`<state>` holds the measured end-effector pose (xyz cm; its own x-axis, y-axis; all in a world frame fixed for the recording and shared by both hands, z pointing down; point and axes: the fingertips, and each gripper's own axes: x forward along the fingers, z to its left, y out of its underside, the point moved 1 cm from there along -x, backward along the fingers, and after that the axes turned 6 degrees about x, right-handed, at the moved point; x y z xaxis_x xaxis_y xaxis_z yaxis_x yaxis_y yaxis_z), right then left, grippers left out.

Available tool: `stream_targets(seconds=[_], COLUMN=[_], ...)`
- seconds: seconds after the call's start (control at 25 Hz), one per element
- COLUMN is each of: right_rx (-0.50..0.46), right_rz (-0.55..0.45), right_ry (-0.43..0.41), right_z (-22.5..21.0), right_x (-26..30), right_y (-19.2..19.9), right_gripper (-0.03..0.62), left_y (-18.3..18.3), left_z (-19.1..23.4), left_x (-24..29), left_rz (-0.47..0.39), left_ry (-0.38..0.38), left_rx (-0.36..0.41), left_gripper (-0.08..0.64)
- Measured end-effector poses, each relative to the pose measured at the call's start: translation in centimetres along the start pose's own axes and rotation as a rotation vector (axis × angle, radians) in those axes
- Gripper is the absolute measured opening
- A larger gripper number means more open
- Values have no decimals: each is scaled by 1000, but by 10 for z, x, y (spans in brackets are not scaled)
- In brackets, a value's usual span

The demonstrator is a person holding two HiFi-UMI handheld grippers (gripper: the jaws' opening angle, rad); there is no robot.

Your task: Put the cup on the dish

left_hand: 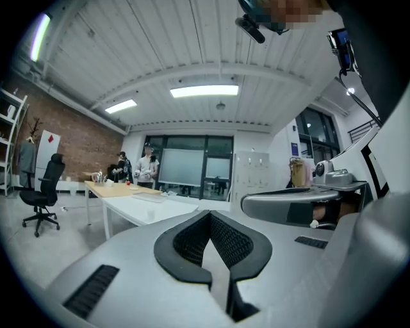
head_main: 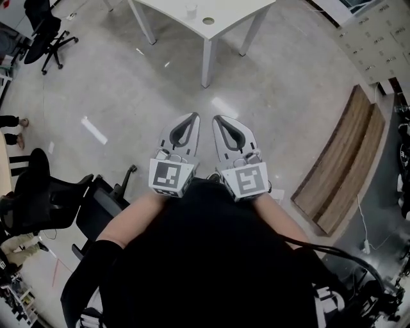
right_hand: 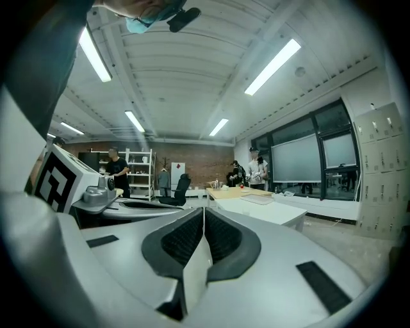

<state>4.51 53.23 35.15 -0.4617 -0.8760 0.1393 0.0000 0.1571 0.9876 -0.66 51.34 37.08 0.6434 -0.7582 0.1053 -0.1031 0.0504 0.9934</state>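
Both grippers are held close in front of the person's body, above the bare floor. In the head view my left gripper [head_main: 193, 118] and right gripper [head_main: 218, 119] point away side by side, jaws together and nothing in them. The left gripper view shows my left gripper [left_hand: 208, 215] with its black pads meeting. In the right gripper view, my right gripper [right_hand: 204, 210] is likewise shut and empty. Far ahead a white table [head_main: 225, 14] carries a small pale cup [head_main: 191, 9] and a small round tan thing [head_main: 208, 20]; whether it is the dish I cannot tell.
Black office chairs stand at the left [head_main: 59, 198] and far left [head_main: 45, 32]. Wooden boards [head_main: 343, 160] lie on the floor at the right, with cables near them. Two people [left_hand: 147, 168] stand beyond a wooden table [left_hand: 106, 188] in the background.
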Motion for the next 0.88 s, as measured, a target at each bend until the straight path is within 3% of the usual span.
stream_targets(seconds=[0.24,0.68,0.88], right_rx=[-4,-40,-59], right_rz=[19,1,-11], right_ry=[-10,-13,14], right_z=[-2,38,45], right_x=[68,189,218], right_y=[-3,-35,-43], right_gripper=[14,14,14], left_y=[3,-11,-14], left_z=[57,190,228], left_x=[30,36,39], left_rz=[17,-19,-47], left_ry=[28,-6,-13], left_rx=[0,24,10], left_gripper=[8,8,8])
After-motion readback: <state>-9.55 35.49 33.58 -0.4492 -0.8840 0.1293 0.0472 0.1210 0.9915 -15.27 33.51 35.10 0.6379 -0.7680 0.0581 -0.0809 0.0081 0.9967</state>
